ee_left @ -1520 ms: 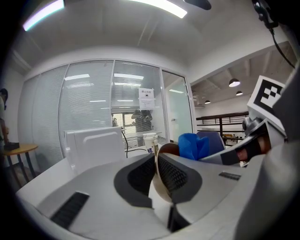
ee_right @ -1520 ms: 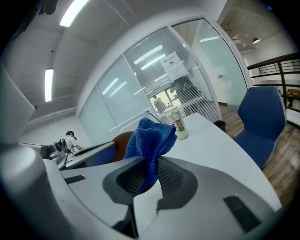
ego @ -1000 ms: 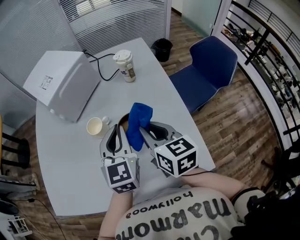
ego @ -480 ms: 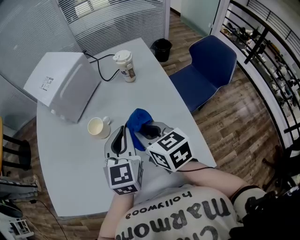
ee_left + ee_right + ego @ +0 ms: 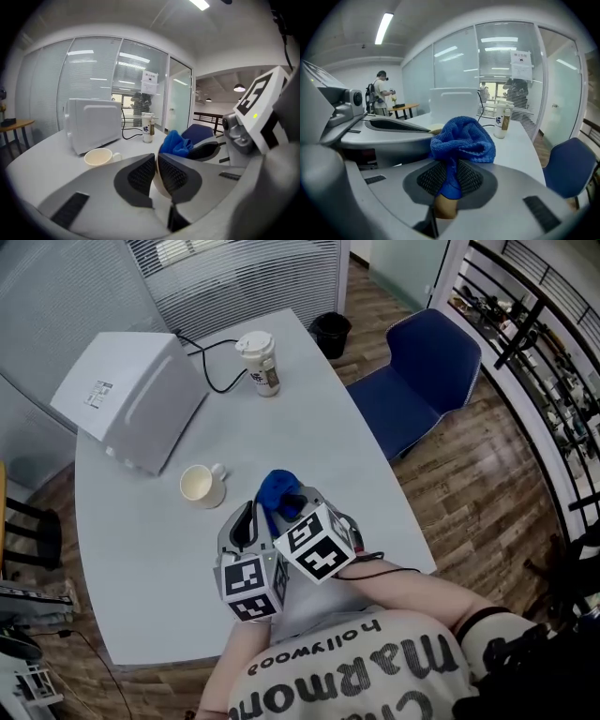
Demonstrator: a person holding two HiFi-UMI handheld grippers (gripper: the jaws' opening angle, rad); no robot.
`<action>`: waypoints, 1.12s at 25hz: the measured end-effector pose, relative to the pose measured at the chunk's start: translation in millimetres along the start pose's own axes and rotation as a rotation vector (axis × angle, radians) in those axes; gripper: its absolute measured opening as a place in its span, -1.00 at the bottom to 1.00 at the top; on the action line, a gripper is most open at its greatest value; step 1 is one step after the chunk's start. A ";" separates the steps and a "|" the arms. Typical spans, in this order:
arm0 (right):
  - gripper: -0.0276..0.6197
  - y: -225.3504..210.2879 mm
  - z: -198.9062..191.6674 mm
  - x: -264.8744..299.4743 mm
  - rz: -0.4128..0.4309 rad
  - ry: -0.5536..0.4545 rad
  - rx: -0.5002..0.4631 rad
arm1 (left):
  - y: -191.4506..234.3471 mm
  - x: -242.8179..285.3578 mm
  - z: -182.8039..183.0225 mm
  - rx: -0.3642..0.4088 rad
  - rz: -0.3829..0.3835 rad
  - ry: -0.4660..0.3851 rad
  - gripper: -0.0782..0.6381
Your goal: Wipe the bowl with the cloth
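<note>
Blue microfibre cloth (image 5: 461, 138), bunched into a soft lump, is pinched by its lower fold between the ribbed pads of the right gripper (image 5: 449, 176). Most of the fabric stands proud beyond the tips. The left gripper (image 5: 156, 164) has the thin rim of a rounded cream bowl (image 5: 161, 186) between its pads. Those jaws are easing apart a little, yet both pads look to be on the rim, so the bowl is held over the near part of the pale grey table (image 5: 309, 409), close to the person. From the left gripper the cloth lies just to the right and a touch farther, and the bowl's wall bulges rightward from the pinched rim, toward the cloth. In the right gripper view a tan curved surface, probably the same bowl, sits directly under the cloth's hanging tail; whether they touch I cannot tell. I judge the right gripper is the one to move, leftward and down, so the cloth rubs the wall while the left steadies it. A cream mug (image 5: 199, 485) stands farther left, well apart.
</note>
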State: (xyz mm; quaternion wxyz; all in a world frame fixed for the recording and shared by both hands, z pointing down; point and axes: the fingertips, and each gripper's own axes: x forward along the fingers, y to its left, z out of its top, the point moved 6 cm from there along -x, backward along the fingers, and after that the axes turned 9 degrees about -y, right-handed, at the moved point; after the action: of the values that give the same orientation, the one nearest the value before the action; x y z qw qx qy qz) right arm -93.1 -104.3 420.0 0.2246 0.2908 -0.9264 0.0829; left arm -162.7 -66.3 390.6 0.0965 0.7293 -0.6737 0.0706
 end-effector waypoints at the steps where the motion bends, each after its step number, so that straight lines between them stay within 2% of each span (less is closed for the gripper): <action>1: -0.73 0.9 -2.3 2.5 -0.003 0.008 -0.017 | 2.1 -1.5 -2.7 -0.008 0.007 0.004 -0.72; 5: -0.73 4.0 -5.4 8.6 -0.009 0.018 -0.058 | 7.5 -5.0 -4.2 0.004 0.021 0.006 -0.72; 15: -0.73 5.9 -3.6 6.4 -0.050 0.014 -0.292 | 20.4 -9.1 -6.6 -0.018 0.043 0.006 -0.72; 20: -0.73 1.4 -0.3 -2.9 -0.070 -0.003 -0.329 | 18.9 -7.6 -6.2 -0.027 0.031 0.007 -0.73; 25: -0.73 -0.5 -8.6 -4.6 -0.022 0.020 -0.354 | 13.5 -5.0 -1.4 -0.102 -0.048 0.000 -0.70; 28: -0.73 1.0 -12.6 -2.5 0.025 0.049 -0.373 | 14.4 -3.2 -2.5 -0.143 -0.059 0.008 -0.69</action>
State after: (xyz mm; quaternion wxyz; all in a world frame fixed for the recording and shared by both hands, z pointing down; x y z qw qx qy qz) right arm -87.2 -98.7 430.0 0.2962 0.2303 -0.9234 -0.0805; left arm -177.2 -63.7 393.0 0.1531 0.7398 -0.6548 0.0221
